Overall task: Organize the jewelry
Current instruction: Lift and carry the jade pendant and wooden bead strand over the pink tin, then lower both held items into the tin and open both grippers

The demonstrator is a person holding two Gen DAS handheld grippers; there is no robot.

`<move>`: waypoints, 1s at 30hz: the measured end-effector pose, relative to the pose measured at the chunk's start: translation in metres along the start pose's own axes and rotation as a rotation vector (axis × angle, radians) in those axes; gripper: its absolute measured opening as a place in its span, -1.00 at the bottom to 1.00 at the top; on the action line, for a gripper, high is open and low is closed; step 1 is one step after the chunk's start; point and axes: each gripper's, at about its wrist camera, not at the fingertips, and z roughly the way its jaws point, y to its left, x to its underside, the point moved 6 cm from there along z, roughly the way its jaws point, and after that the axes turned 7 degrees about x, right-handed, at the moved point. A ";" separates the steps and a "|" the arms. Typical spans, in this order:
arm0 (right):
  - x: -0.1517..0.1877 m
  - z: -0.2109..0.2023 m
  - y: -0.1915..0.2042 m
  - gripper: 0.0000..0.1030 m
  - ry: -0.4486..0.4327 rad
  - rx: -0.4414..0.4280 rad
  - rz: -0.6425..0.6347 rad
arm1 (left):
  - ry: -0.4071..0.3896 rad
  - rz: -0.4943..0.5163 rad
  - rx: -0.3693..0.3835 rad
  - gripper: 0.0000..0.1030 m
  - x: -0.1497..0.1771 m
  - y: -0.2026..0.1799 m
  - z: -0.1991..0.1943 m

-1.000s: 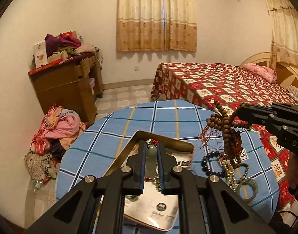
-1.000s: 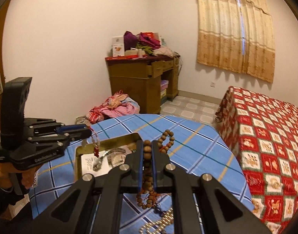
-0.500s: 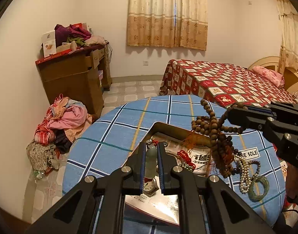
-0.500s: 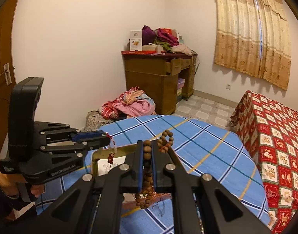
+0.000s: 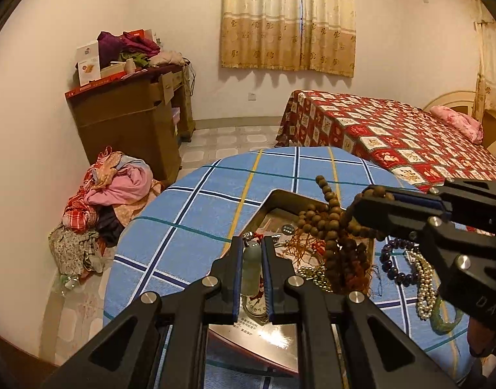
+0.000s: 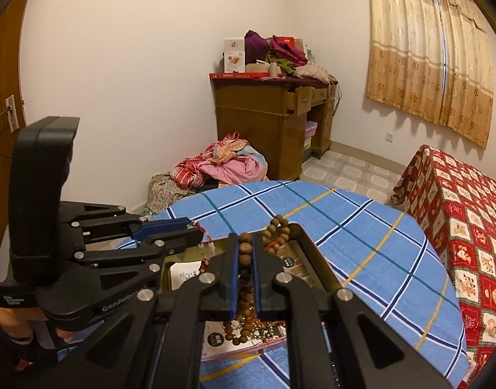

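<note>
My left gripper (image 5: 251,249) is shut on a pale green pendant (image 5: 250,267) with a red cord, held over the open gold box (image 5: 282,197). It also shows in the right wrist view (image 6: 196,230). My right gripper (image 6: 245,243) is shut on a brown wooden bead necklace (image 6: 246,251). In the left wrist view the right gripper (image 5: 371,196) holds that necklace (image 5: 332,227) dangling above the box (image 6: 308,243). A gold chain (image 5: 314,274) and a small watch face (image 5: 256,306) lie in the box.
On the blue checked tablecloth (image 5: 196,214), right of the box, lie dark purple beads (image 5: 390,259), a pearl string (image 5: 424,287) and a green bangle (image 5: 444,317). A bed (image 5: 393,129), a wooden desk (image 5: 134,123) and a clothes pile (image 5: 111,191) stand beyond the table.
Both grippers have moved in over the box. The wooden bead necklace now hangs over the box instead of beside it. Both stay shut on their pieces.
</note>
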 end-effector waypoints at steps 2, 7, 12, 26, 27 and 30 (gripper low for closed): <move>0.001 0.003 0.000 -0.81 0.005 0.001 0.004 | 0.000 0.000 -0.003 -0.80 0.001 0.000 0.000; 0.005 0.009 0.003 -0.81 0.018 0.000 0.015 | 0.008 -0.005 -0.012 -0.80 0.004 0.003 0.005; 0.010 0.015 0.006 -0.81 0.034 -0.003 0.027 | 0.021 -0.010 -0.017 -0.80 0.007 0.005 0.010; 0.023 0.026 0.006 -0.81 0.081 -0.011 0.044 | 0.059 -0.012 -0.035 -0.79 0.017 0.009 0.024; 0.024 0.027 0.006 -0.81 0.083 -0.011 0.043 | 0.060 -0.012 -0.035 -0.79 0.017 0.010 0.024; 0.027 0.029 0.008 -0.81 0.093 -0.009 0.036 | 0.064 -0.012 -0.037 -0.79 0.017 0.010 0.026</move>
